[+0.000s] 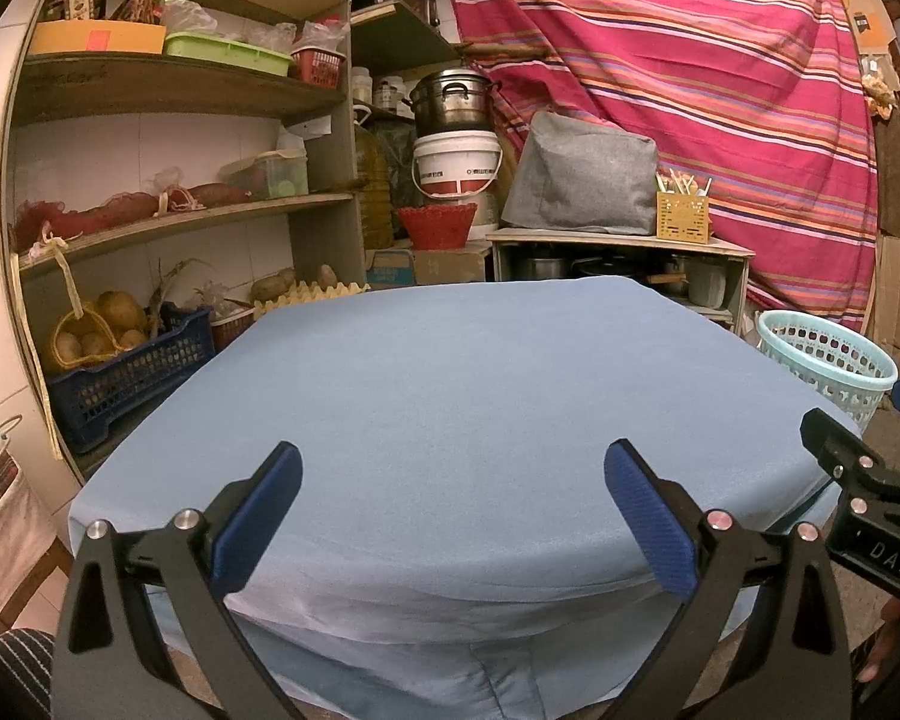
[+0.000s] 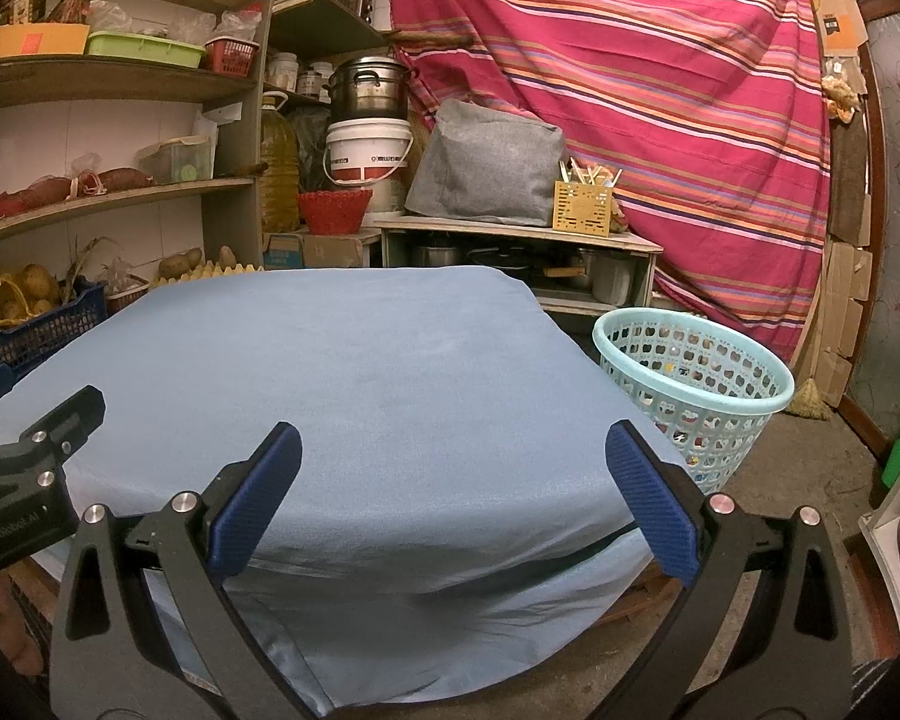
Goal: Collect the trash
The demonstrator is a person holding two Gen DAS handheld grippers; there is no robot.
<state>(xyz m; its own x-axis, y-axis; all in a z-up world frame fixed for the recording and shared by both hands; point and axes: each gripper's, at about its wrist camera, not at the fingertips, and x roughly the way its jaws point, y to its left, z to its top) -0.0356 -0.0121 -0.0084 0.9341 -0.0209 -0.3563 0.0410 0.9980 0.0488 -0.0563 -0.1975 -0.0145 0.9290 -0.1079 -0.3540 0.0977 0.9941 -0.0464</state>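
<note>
Trash seemed already collected: we saw none on the table (image 1: 450,396), basket (image 2: 690,384) part-filled, both grippers' fingers (image 1: 264,510) wide, empty.

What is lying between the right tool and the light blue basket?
Only the blue cloth over the table's right edge, then bare floor. The right wrist view shows nothing else between the open right tool and the basket.

Bare blue cloth over the table (image 2: 360,360), open passage above it for both wide-open grippers, shelves (image 1: 180,90) crowding the left edge, low cabinet (image 2: 510,234) behind the far edge, basket (image 2: 690,384) on the floor just beside the right edge
</note>
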